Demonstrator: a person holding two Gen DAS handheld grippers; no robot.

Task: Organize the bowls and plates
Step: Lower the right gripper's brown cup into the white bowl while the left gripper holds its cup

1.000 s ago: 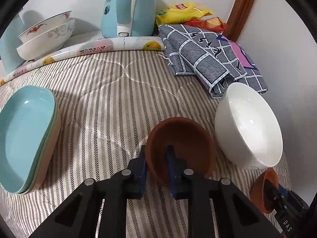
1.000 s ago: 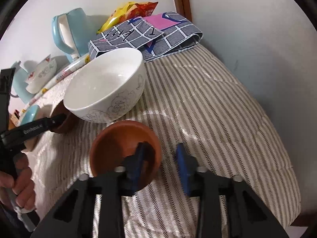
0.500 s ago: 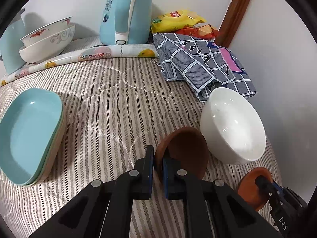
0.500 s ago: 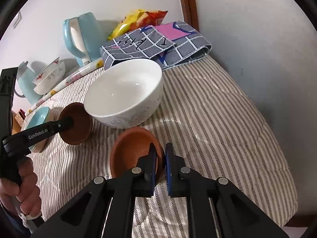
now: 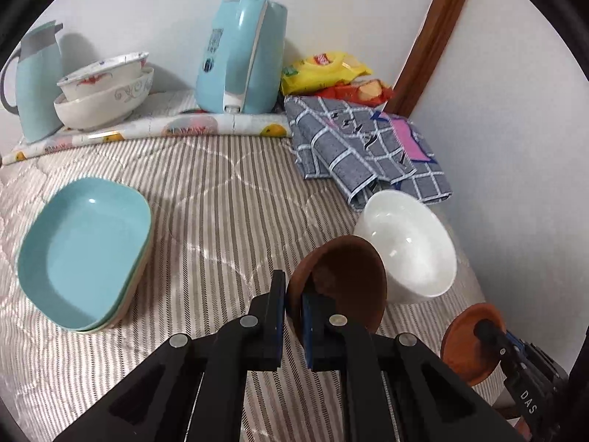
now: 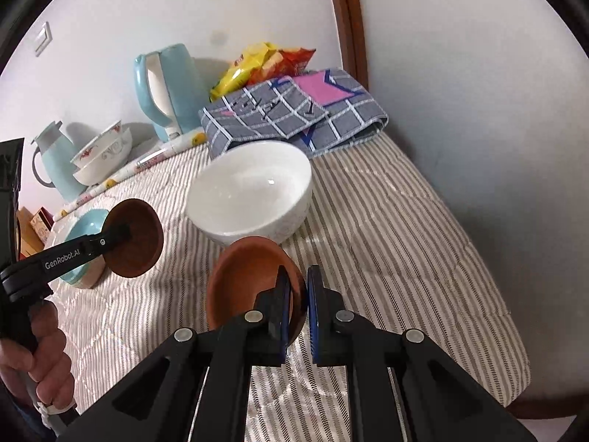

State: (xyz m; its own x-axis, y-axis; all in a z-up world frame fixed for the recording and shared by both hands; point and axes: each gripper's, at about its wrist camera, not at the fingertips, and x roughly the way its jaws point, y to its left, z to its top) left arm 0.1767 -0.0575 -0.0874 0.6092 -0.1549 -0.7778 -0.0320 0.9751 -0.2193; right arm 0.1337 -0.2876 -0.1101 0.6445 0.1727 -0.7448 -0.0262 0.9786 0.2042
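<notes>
Two brown bowls gripped, both clear of the striped table.

I see the white bowl [image 6: 250,193] near the table's [image 6: 386,228] right edge; my left gripper [image 5: 293,304] pinches the darker brown bowl [image 5: 342,276], my right gripper [image 6: 299,307] the lighter brown bowl [image 6: 250,276].

Clear cloth [image 5: 221,191] btwn white bowl [image 5: 408,243], plates [image 5: 84,250]

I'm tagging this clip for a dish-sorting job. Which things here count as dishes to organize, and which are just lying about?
Job: two brown bowls, each clamped in a gripper; white bowl; stacked teal plates; patterned bowls.

Lying about: kettle, thermos, checked cloth, snack bags.
</notes>
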